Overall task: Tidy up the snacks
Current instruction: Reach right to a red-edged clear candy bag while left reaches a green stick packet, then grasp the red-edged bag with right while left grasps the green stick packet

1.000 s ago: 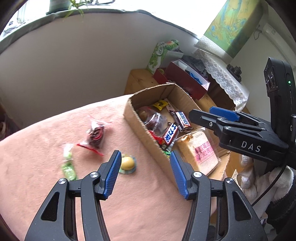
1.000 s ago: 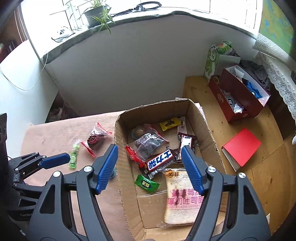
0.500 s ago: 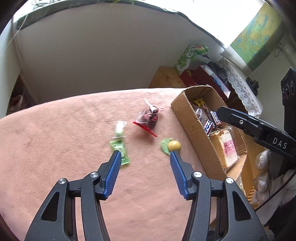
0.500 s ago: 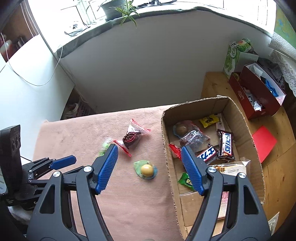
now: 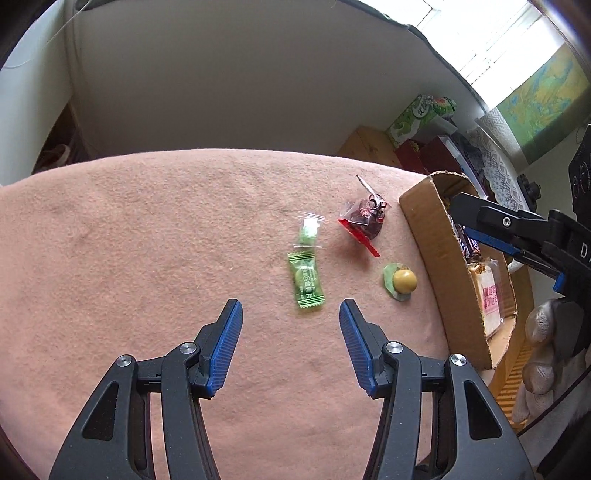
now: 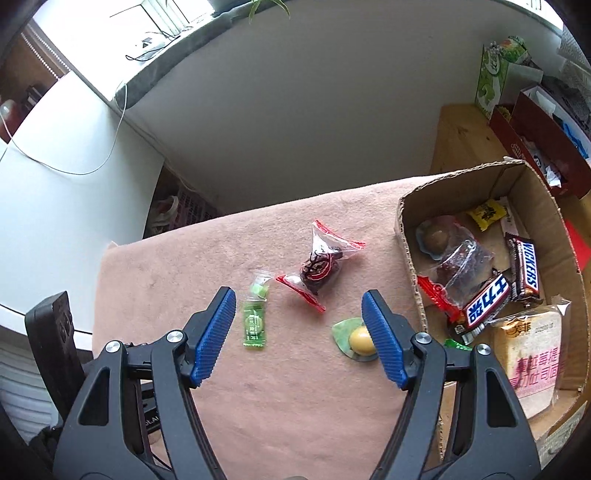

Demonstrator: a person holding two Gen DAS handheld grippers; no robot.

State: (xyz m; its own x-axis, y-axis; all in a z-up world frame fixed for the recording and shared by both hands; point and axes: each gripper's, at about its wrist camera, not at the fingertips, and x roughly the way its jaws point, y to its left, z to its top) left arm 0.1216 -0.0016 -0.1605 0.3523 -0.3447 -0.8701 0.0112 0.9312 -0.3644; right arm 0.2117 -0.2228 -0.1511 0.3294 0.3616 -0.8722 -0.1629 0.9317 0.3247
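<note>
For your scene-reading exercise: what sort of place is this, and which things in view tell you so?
Probably a lived-in room at home: a cloth-covered table below a windowsill with a potted plant, a lace-draped shelf, and a cardboard box of snacks.

We have swung both grippers leftward, away from the box (image 6: 461,186). Our left gripper (image 5: 291,314), once beside the box wall, now hovers over the cloth (image 5: 147,240) before the green candy (image 5: 306,282); our right gripper (image 6: 298,305), once above the box, now frames the loose snacks.
</note>
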